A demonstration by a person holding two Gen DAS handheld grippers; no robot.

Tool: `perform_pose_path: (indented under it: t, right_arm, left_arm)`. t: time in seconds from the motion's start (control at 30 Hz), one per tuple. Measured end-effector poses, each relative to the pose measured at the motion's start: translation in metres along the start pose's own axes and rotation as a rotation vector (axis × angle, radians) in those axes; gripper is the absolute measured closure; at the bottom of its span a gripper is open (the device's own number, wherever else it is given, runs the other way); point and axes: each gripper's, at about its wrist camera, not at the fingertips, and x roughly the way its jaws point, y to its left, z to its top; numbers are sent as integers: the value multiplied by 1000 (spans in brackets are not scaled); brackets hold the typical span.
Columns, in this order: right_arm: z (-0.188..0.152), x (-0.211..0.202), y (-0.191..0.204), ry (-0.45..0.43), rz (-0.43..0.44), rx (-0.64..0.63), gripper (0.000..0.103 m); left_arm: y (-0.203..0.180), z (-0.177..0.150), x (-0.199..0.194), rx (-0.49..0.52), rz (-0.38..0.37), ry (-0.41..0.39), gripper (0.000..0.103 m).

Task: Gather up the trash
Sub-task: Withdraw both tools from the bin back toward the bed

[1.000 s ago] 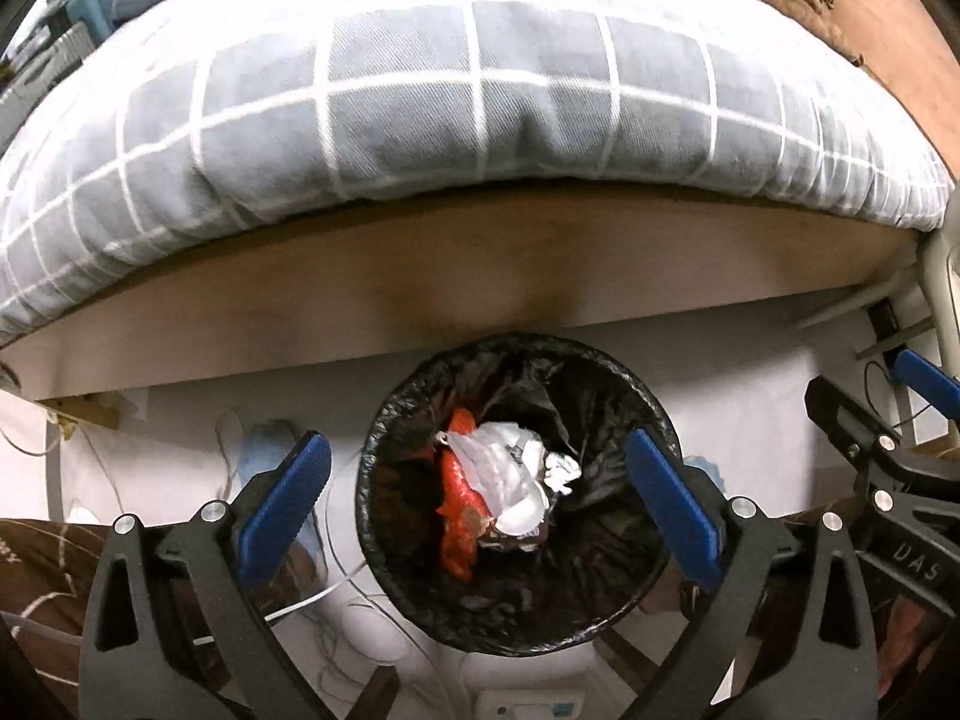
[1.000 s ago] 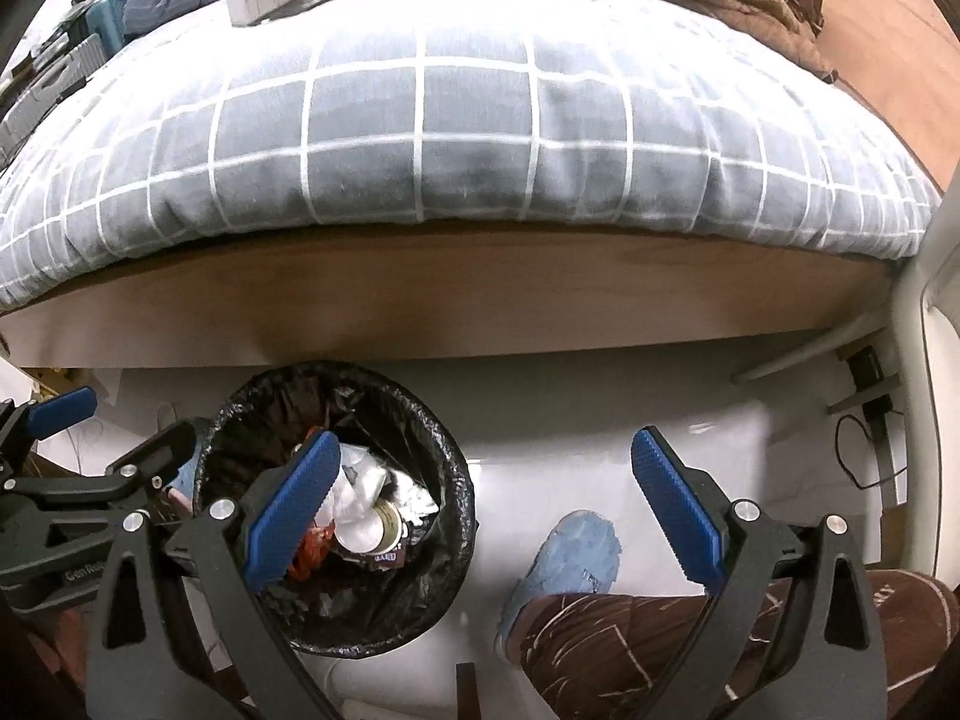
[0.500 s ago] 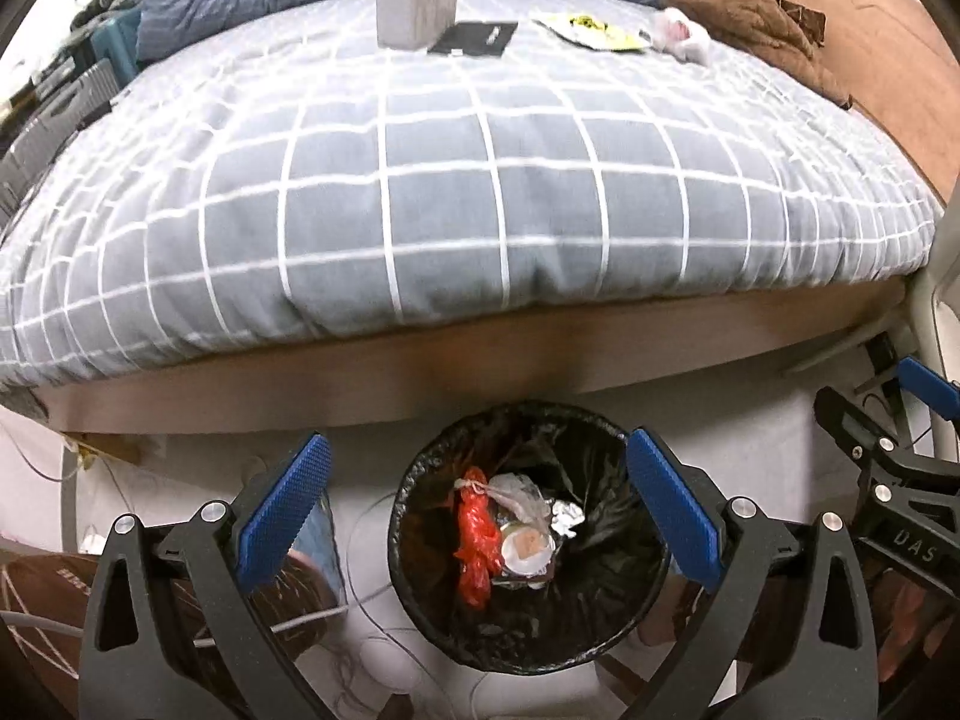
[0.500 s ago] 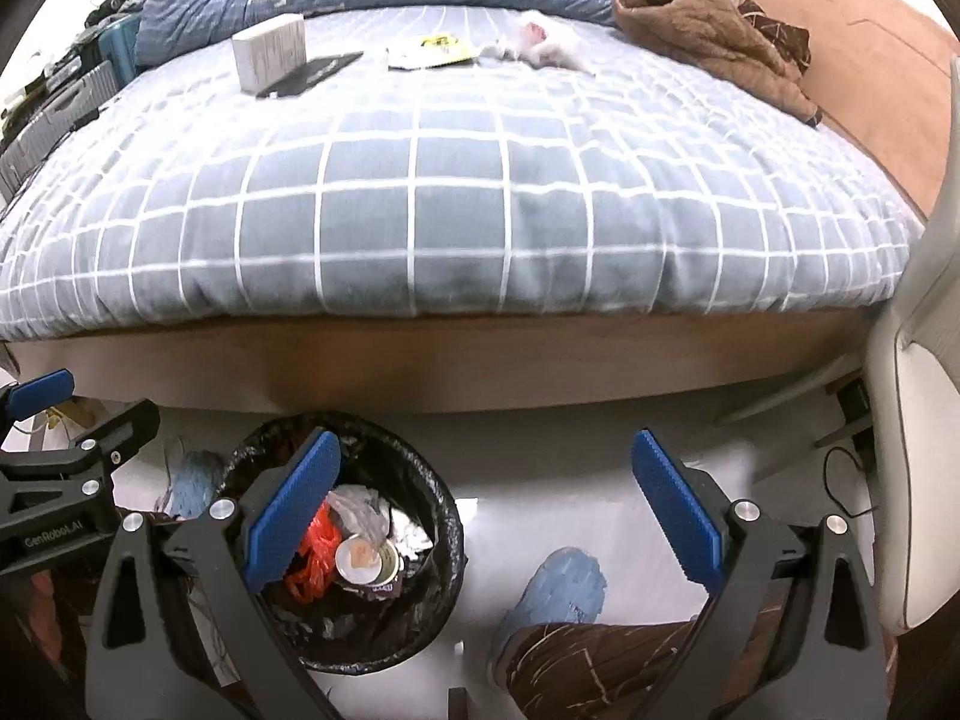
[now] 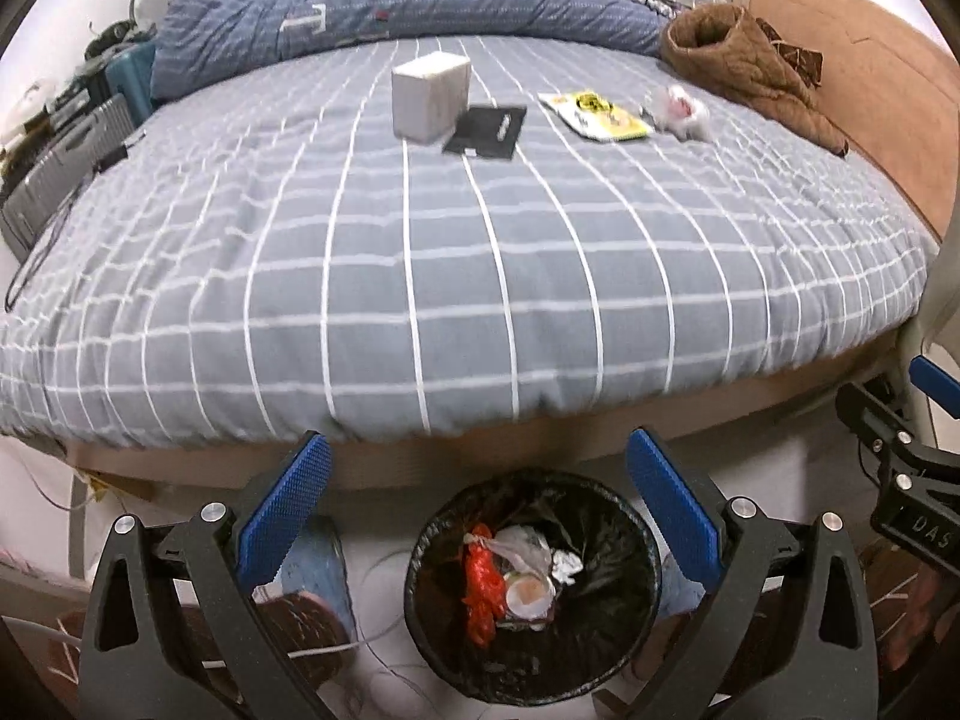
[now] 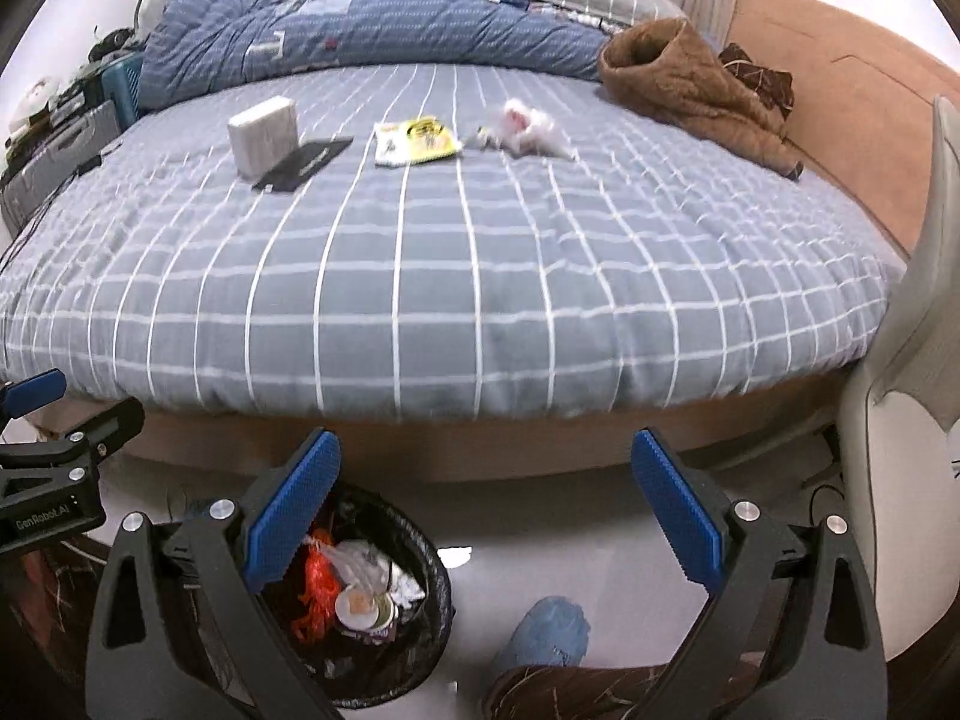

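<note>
Left wrist view. Left gripper [image 5: 477, 495] spread wide, blue pads [image 5: 285, 501] bare, nothing held. Round bin with black plastic liner [image 5: 534, 591] directly below and between the fingers, on the floor against the wooden bed frame [image 5: 420, 456]. Inside: one red plastic bag [image 5: 483, 591], one crumpled white wrapper [image 5: 525, 546], one round lid or cup [image 5: 528, 594]. Remaining trash far ahead, across the grey white-checked bedspread [image 5: 450, 276], well apart from the fingers: one flat yellow and white packet [image 5: 594, 114] ahead and right, long axis running diagonally away to the left; one crumpled white and pink tissue wad [image 5: 678, 111] just beside it, further right. Also one white rectangular box [image 5: 429, 96] and one flat black card sleeve [image 5: 486, 132], touching or nearly so; trash or not, cannot tell. One brown fleece garment [image 5: 744, 66] at far right.

Right wrist view. Right gripper [image 6: 483, 501] likewise wide, empty. Bin [image 6: 414, 612] low and left, partly behind the left finger. Packet [image 6: 417, 141] ahead, slightly left of centre; tissue wad [image 6: 531, 129] ahead, slightly right of centre. Box [image 6: 264, 135] and black sleeve [image 6: 303, 165] further left. One blue slipper [image 6: 549, 630] on the floor between the fingers.

Judgement: tissue wad and packet sit closer to the right gripper's line; a long forward reach over the bedspread needed by either. Box and sleeve closer to the left gripper's line.
</note>
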Motion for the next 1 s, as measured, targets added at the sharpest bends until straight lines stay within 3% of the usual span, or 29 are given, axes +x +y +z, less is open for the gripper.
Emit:
perform_pose_path:
  t: [0.53, 1.0]
  right_arm:
    - [74, 6, -16, -84, -3, -2, 9]
    - [164, 85, -32, -97, -10, 13, 9]
  left_arm:
    - [13, 82, 3, -17, 35, -75, 6]
    - [40, 170, 61, -47, 62, -92, 6]
